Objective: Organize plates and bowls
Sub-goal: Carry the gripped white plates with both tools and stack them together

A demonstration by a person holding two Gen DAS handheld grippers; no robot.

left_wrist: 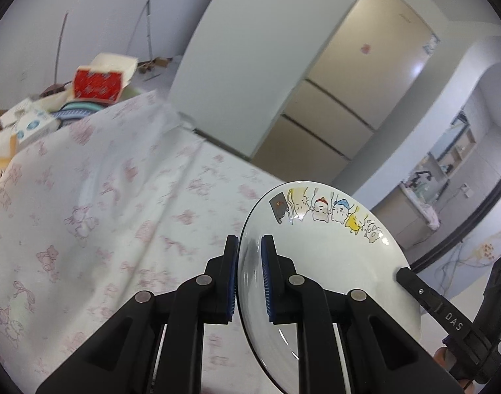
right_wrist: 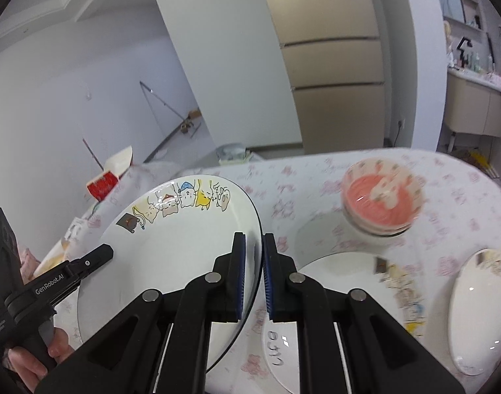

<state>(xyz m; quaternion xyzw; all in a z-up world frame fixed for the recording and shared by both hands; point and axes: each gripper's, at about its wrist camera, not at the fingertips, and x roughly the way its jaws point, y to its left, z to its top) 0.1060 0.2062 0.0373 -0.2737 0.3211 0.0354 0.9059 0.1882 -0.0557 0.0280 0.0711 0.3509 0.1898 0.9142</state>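
Note:
A white plate with cartoon cats (left_wrist: 335, 262) (right_wrist: 181, 239) is held off the table by both grippers. My left gripper (left_wrist: 250, 279) is shut on its left rim; it also shows in the right wrist view (right_wrist: 99, 256). My right gripper (right_wrist: 254, 275) is shut on the plate's right rim; it also shows in the left wrist view (left_wrist: 404, 274). On the table lie a second white plate (right_wrist: 342, 282), a third plate (right_wrist: 480, 315) at the right edge, and a stack of pink bowls (right_wrist: 381, 197) further back.
The table (left_wrist: 102, 213) has a white cloth with pink prints. Boxes, one red (left_wrist: 97, 85), pile up at its far left end. A beige fridge (right_wrist: 332, 65) and a white pillar (right_wrist: 217, 65) stand behind the table.

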